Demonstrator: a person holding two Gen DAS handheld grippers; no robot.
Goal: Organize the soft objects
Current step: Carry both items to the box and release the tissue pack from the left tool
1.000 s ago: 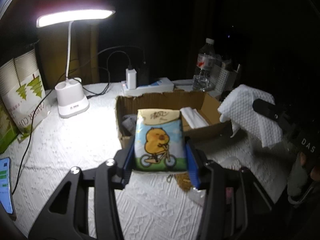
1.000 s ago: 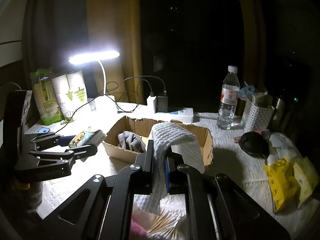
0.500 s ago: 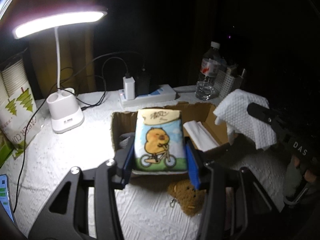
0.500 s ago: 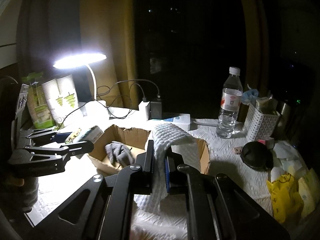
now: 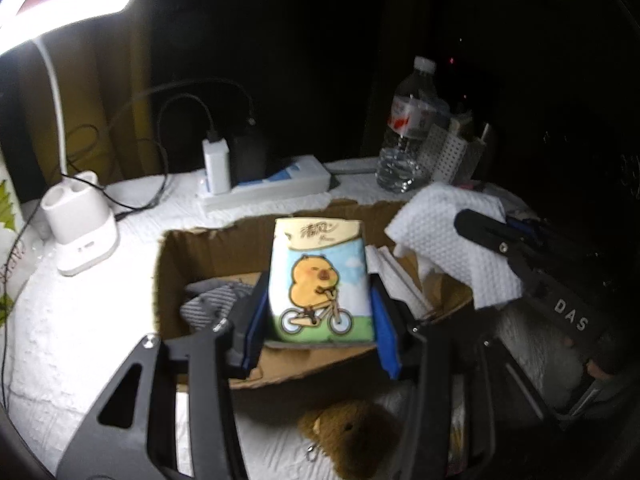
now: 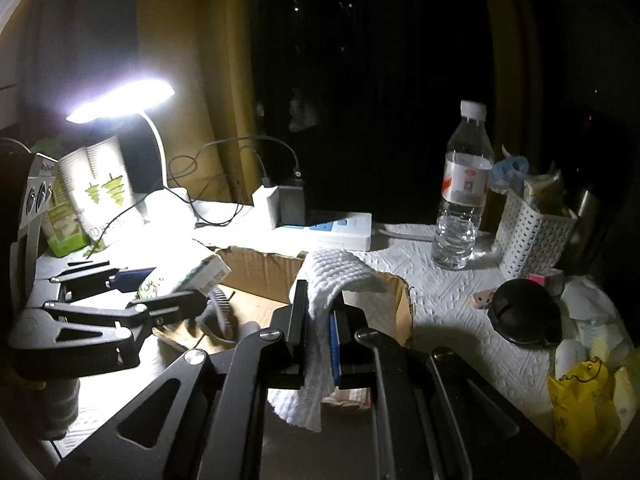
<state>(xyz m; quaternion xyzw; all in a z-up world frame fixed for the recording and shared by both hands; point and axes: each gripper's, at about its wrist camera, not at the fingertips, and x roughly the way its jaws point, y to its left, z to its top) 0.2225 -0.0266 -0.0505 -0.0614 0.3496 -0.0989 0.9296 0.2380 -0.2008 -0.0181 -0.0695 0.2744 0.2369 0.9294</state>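
My left gripper (image 5: 318, 312) is shut on a tissue pack (image 5: 319, 278) printed with a capybara on a bicycle, held over the open cardboard box (image 5: 172, 264). A grey striped cloth (image 5: 212, 304) and folded white tissues (image 5: 394, 280) lie inside the box. My right gripper (image 6: 320, 320) is shut on a white textured cloth (image 6: 336, 276), held over the box's right end (image 6: 404, 304). The cloth also shows in the left wrist view (image 5: 452, 240). The tissue pack shows in the right wrist view (image 6: 184, 272). A brown plush toy (image 5: 348, 436) lies on the table before the box.
A lit desk lamp (image 5: 80, 236) stands at the left, a power strip with chargers (image 5: 264, 188) behind the box. A water bottle (image 6: 464, 196) and a white basket (image 6: 532, 236) stand at the back right. A black round object (image 6: 520, 312) and yellow packets (image 6: 584, 396) lie to the right.
Both grippers have moved forward with their loads. The tissue pack is now over the box and the white cloth over its right end.
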